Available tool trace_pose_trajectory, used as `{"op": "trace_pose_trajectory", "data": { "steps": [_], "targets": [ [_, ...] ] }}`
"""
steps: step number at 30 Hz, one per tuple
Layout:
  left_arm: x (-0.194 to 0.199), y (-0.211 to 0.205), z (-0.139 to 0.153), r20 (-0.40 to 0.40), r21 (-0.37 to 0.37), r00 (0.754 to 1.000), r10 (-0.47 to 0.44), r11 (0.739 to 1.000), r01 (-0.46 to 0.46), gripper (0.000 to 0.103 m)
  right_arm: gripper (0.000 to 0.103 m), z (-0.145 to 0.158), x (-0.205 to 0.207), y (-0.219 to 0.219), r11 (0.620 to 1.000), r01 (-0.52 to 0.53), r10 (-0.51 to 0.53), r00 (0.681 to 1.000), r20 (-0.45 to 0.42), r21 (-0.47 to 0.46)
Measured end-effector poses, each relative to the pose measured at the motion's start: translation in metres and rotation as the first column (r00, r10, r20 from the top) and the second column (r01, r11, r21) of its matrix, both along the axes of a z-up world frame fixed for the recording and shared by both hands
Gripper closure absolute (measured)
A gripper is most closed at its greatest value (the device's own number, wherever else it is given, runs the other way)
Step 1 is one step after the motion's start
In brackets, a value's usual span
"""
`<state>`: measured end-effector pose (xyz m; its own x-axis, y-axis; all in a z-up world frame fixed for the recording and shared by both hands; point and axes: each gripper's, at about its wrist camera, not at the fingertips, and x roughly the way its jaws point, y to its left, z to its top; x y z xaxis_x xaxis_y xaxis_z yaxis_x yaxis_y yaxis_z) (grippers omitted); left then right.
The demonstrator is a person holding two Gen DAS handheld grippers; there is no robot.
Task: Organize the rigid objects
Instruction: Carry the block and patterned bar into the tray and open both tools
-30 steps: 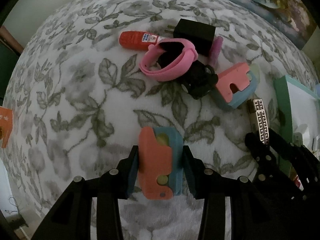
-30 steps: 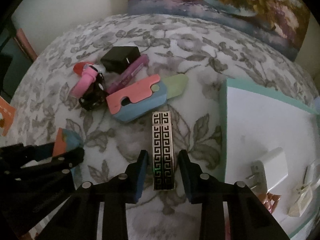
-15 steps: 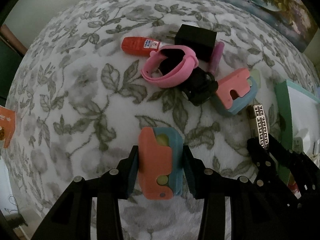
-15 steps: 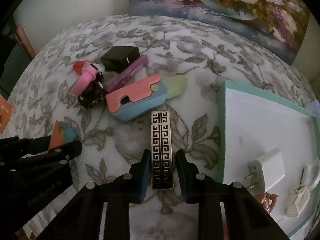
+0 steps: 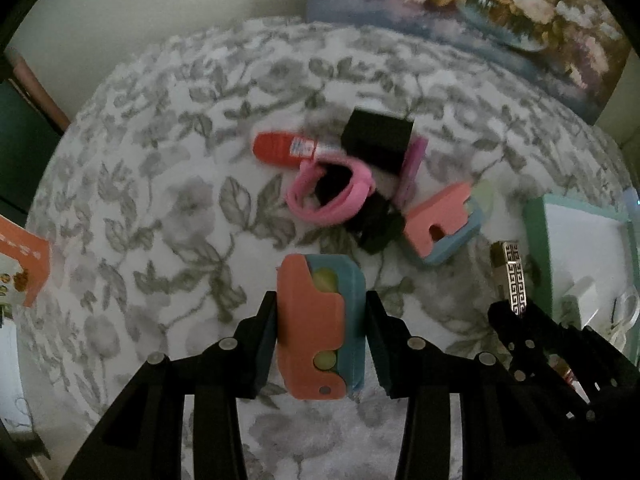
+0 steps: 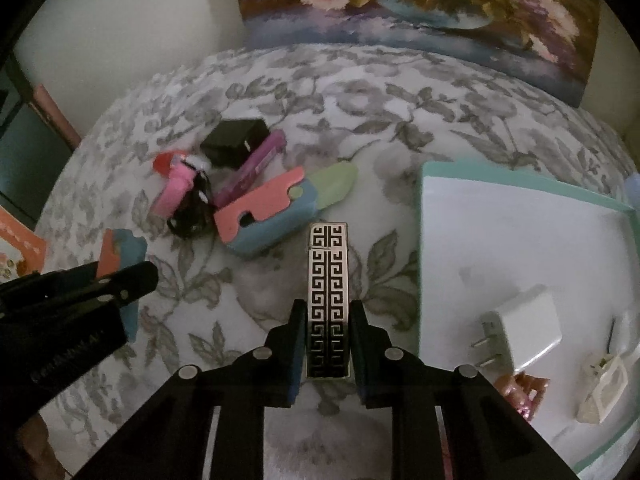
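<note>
My left gripper (image 5: pixel 320 332) is shut on a pink-and-blue folding toy knife (image 5: pixel 320 324), held above the floral cloth; it also shows in the right wrist view (image 6: pixel 120 252). My right gripper (image 6: pixel 328 336) is shut on a silver lighter with a black key pattern (image 6: pixel 328 296), also seen in the left wrist view (image 5: pixel 512 280). A pile lies beyond: a second pink-and-blue knife (image 6: pixel 264 216), a pink band (image 5: pixel 332 196), a red tube (image 5: pixel 280 150), a black charger (image 5: pixel 378 140), a purple stick (image 6: pixel 252 168).
A white tray with a teal rim (image 6: pixel 424 240) lies to the right, holding a white plug (image 6: pixel 520 328), a small white clip (image 6: pixel 604 388) and a pinkish item. A flower painting (image 6: pixel 420 0) leans at the back. An orange card (image 5: pixel 24 264) lies at the left edge.
Both grippers have lifted and pulled back, each with its object held; the pile and tray look farther away. The right gripper closed tighter on the lighter.
</note>
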<state>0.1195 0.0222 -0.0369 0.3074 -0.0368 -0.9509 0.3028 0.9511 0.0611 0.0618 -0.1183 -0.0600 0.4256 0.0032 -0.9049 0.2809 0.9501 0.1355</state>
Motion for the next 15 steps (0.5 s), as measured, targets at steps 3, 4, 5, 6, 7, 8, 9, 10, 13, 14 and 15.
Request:
{"op": "trace_pose_trajectory", "data": {
  "steps": [3,4,5,6,7,8,9,10,13,14,15],
  "targets": [
    [-0.003,-0.005,0.015,0.039,-0.009,0.999,-0.004,1.0,0.004,0.059,0.081,0.013,-0.004,-0.007,1.0,0.013,-0.013,0.999,0.034,0.01],
    [-0.005,-0.008,0.02,0.053,-0.013,0.999,-0.007,1.0,0.008,0.059,0.081,0.019,-0.006,-0.011,1.0,0.022,-0.023,0.999,0.05,0.016],
    [-0.006,-0.009,0.024,0.062,-0.018,0.998,-0.012,1.0,0.013,0.059,0.081,0.023,-0.007,-0.015,0.999,0.028,-0.03,0.998,0.062,0.022],
    [-0.007,-0.009,0.027,0.071,-0.023,0.997,-0.016,1.0,0.018,0.059,0.081,0.028,-0.009,-0.019,0.999,0.036,-0.038,0.997,0.074,0.03],
    [-0.009,-0.011,0.032,0.08,-0.028,0.997,-0.022,0.999,0.024,0.059,0.081,0.031,-0.01,-0.022,0.998,0.043,-0.045,0.995,0.084,0.035],
    [-0.011,-0.014,0.036,0.09,-0.032,0.996,-0.03,0.999,0.033,0.059,0.081,0.036,-0.012,-0.025,0.998,0.05,-0.054,0.994,0.093,0.04],
    [-0.012,-0.015,0.039,0.097,-0.035,0.995,-0.039,0.998,0.042,0.059,0.081,0.039,-0.014,-0.029,0.997,0.057,-0.061,0.993,0.101,0.043],
    [-0.014,-0.018,0.042,0.103,-0.037,0.994,-0.046,0.998,0.05,0.059,0.081,0.043,-0.016,-0.034,0.997,0.065,-0.07,0.992,0.109,0.049],
    [-0.018,-0.028,0.047,0.112,-0.04,0.991,-0.066,0.997,0.071,0.059,0.081,0.047,-0.021,-0.048,0.993,0.089,-0.097,0.988,0.122,0.071],
    [-0.019,-0.033,0.048,0.11,-0.039,0.991,-0.074,0.996,0.079,0.059,0.081,0.048,-0.023,-0.056,0.991,0.108,-0.117,0.986,0.122,0.08],
    [-0.019,-0.038,0.048,0.107,-0.038,0.991,-0.081,0.996,0.086,0.059,0.081,0.048,-0.025,-0.064,0.987,0.13,-0.14,0.983,0.117,0.089]
  ]
}}
